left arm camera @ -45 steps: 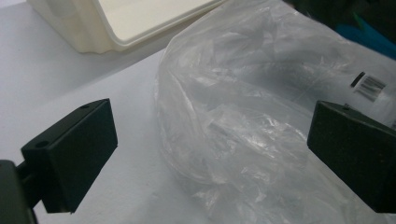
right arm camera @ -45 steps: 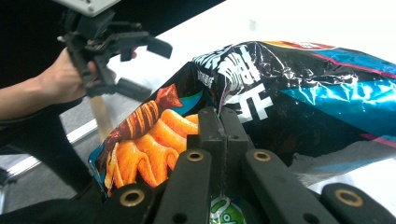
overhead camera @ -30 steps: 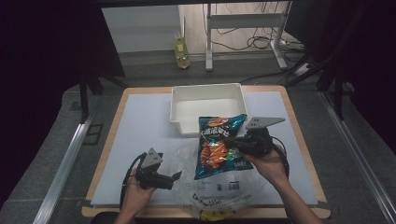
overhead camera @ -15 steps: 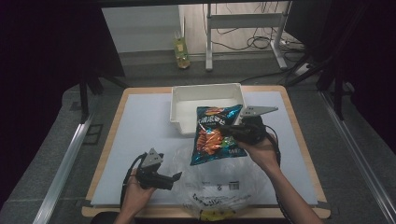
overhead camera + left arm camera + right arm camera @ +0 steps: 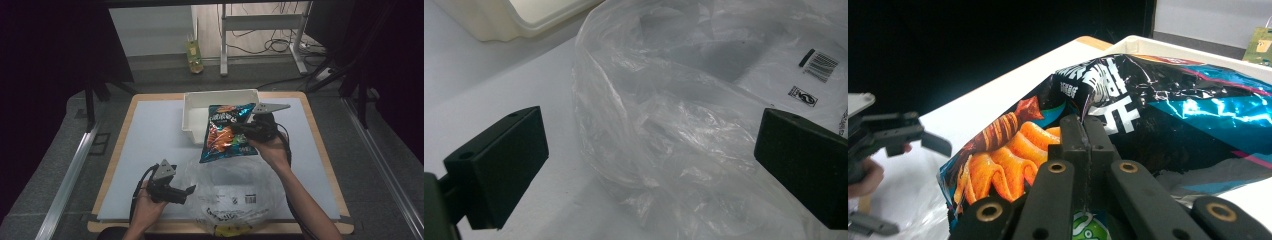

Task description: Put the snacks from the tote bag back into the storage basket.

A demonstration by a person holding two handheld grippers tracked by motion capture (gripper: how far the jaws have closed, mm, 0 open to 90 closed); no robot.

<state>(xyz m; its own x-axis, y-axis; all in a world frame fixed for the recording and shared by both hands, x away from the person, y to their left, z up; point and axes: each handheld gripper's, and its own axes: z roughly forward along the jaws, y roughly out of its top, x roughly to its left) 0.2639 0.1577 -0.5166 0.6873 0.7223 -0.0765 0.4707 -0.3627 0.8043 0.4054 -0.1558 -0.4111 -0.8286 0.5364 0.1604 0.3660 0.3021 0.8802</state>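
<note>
A wooden-edged table with a pale grey-white mat (image 5: 150, 145) sits at the centre of the high view, ringed by dark floor. Just above the middle, a white rectangular plastic tub (image 5: 197, 107) stands on the mat. A glossy blue, black and orange snack bag (image 5: 225, 132) hangs over the tub's lower right edge, partly covering it. The right gripper (image 5: 248, 131), right of centre in a person's hand, has its jaws pressed together on a fold of the bag's side; in the right gripper view the closed jaws pinch the foil at the lower middle of the frame.

Below the bag, a crumpled clear plastic bag (image 5: 232, 192) with a printed barcode lies on the mat's lower middle. The left gripper (image 5: 187, 192), at the lower left, rests just beside the clear bag's left edge, jaws spread wide and holding nothing. In the left gripper view the wrinkled film sits between and beyond the two black jaws.

A yellow-green bottle (image 5: 194, 55) stands on the floor at the upper middle, beside white metal frame legs (image 5: 260, 22) and loose cables.
</note>
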